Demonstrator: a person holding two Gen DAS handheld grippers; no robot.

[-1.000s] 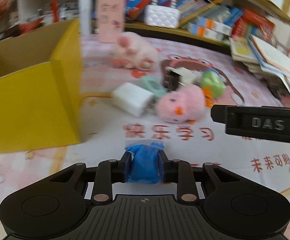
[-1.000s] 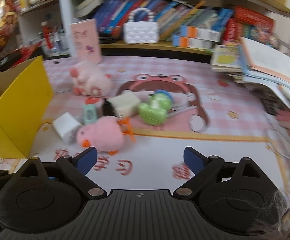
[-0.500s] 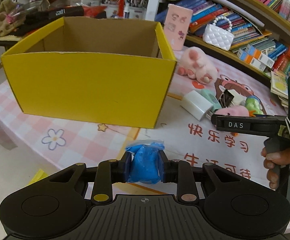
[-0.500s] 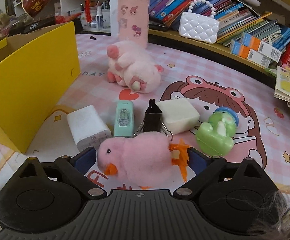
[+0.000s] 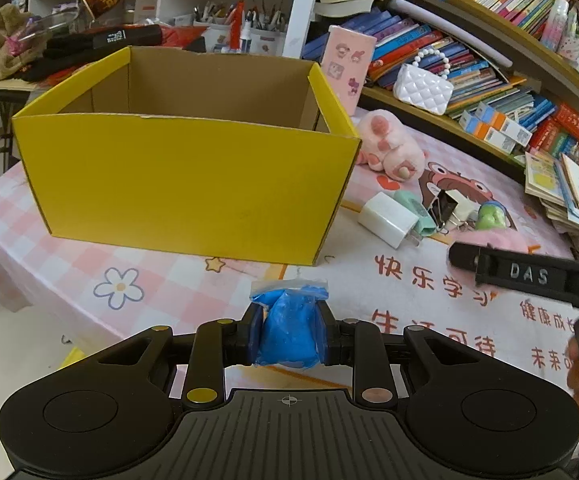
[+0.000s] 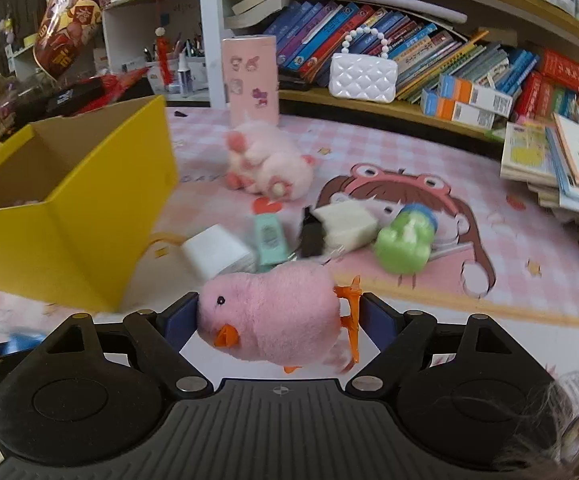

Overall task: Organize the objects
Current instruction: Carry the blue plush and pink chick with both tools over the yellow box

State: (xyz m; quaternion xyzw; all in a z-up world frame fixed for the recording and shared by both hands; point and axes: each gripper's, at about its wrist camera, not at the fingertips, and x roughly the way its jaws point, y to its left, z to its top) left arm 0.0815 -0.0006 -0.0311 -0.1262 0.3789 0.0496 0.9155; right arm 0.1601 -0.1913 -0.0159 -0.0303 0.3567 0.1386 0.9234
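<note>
My left gripper [image 5: 289, 330] is shut on a blue bag of putty [image 5: 289, 326] and holds it in front of the open yellow box [image 5: 185, 176], short of its near wall. My right gripper [image 6: 277, 320] is shut on a pink plush chick [image 6: 273, 316], lifted off the table to the right of the yellow box [image 6: 69, 220]. The right gripper also shows at the right edge of the left wrist view [image 5: 529, 276]. On the table lie a white charger [image 6: 217, 256], a mint stapler [image 6: 269, 240], a black binder clip [image 6: 311, 236], a white block [image 6: 345, 224], a green toy [image 6: 403, 244] and a pink plush pig [image 6: 265, 164].
A pink checked mat [image 5: 429, 280] covers the table. A pink tin [image 6: 251, 76] and a white quilted purse [image 6: 363, 76] stand at the back by the bookshelf. A stack of books [image 6: 561, 168] lies at the right. The table's near-left edge [image 5: 29, 312] drops off by my left gripper.
My right gripper has closed on the pink chick and lifted it. My left gripper has pulled back and now faces the box, still holding the blue bag.
</note>
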